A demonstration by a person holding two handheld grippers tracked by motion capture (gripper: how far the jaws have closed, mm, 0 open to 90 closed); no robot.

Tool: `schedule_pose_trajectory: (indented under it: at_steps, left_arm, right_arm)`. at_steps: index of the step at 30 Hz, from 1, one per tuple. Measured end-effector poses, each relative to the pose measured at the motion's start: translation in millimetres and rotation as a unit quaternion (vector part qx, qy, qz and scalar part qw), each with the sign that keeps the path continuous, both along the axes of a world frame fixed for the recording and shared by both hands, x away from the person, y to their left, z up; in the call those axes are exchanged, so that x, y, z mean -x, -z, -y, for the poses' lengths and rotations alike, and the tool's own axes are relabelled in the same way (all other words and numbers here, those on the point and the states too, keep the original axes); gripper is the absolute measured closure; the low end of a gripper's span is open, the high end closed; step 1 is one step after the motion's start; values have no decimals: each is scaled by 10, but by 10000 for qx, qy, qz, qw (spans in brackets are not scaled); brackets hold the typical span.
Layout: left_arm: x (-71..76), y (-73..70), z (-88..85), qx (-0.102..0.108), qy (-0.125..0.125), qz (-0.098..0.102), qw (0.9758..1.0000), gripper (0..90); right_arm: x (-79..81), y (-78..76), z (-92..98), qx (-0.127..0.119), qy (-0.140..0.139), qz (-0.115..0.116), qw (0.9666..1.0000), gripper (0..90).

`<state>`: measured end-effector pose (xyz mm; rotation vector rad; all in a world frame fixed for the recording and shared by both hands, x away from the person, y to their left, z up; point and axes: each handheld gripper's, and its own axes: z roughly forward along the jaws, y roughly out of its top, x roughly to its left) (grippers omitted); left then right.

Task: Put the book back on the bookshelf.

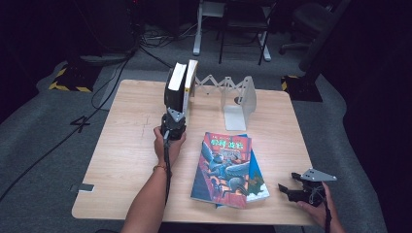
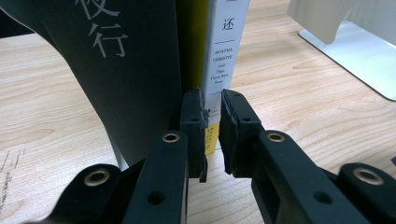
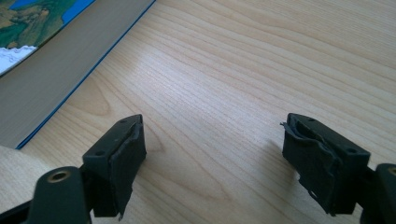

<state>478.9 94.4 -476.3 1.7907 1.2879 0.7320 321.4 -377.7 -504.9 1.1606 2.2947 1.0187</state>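
At the far side of the table (image 1: 126, 145), the left claw (image 1: 173, 121) is pinching the bottom of a white-spined book's (image 2: 227, 51) spine, jaws nearly closed on it. That book is standing upright beside a black book (image 2: 126, 70), near a white bookend (image 1: 240, 104). Toward the near right corner, the right claw (image 3: 212, 158) is resting wide open, gripping nothing, just beside two stacked books (image 1: 226, 167) lying flat.
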Motion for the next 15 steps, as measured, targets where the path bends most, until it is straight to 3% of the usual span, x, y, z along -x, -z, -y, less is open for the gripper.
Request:
schedule_pose_trajectory:
  at_steps: [9, 15]
  left_arm:
    - [155, -16, -28, -199, 386, 66, 9990, 785]
    - [351, -2, -55, -424, 845, 98, 9955, 782]
  right_arm:
    - [0, 0, 0, -1, 0, -1, 10000, 215]
    - [-1, 0, 0, -1, -1, -2, 10000, 214]
